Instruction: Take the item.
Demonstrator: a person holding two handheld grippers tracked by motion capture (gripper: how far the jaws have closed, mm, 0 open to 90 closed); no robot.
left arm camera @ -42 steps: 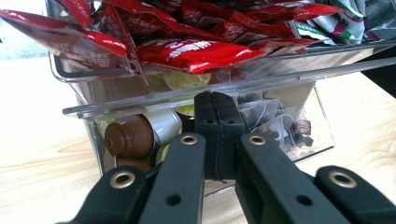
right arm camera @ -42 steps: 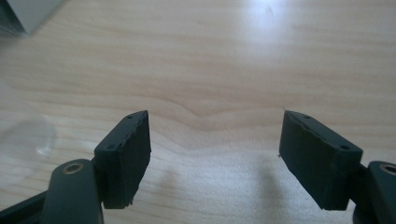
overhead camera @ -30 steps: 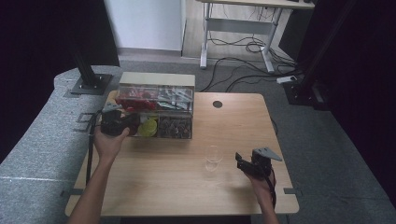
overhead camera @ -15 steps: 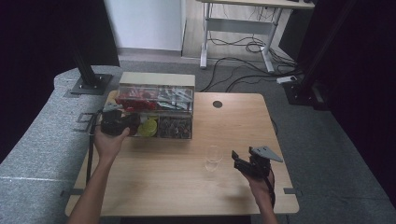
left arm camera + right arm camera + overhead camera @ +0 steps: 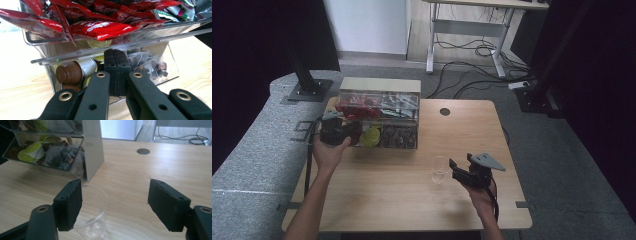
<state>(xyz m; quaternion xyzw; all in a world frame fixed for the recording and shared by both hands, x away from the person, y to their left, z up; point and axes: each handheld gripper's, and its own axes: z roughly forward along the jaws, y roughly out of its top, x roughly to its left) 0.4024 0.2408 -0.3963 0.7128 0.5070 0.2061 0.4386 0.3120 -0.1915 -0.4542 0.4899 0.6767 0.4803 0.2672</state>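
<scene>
My right gripper (image 5: pixel 457 169) has just been closing slightly, jaws wide, nothing pinched; the glass (image 5: pixel 93 215) stands just beside its left pad, near the clear box (image 5: pixel 379 120). My left gripper (image 5: pixel 117 67) is fully closed, empty, tips at the box's lower tray, likely steadying it.

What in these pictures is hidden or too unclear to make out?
- Print on the red packets, left gripper view: blurred.
- Base of the glass, right gripper view: cut off by the bottom edge and partly behind the right gripper.
- Brown capsules, left gripper view: the shut left gripper and the clear organizer shelf hide most of them.
</scene>
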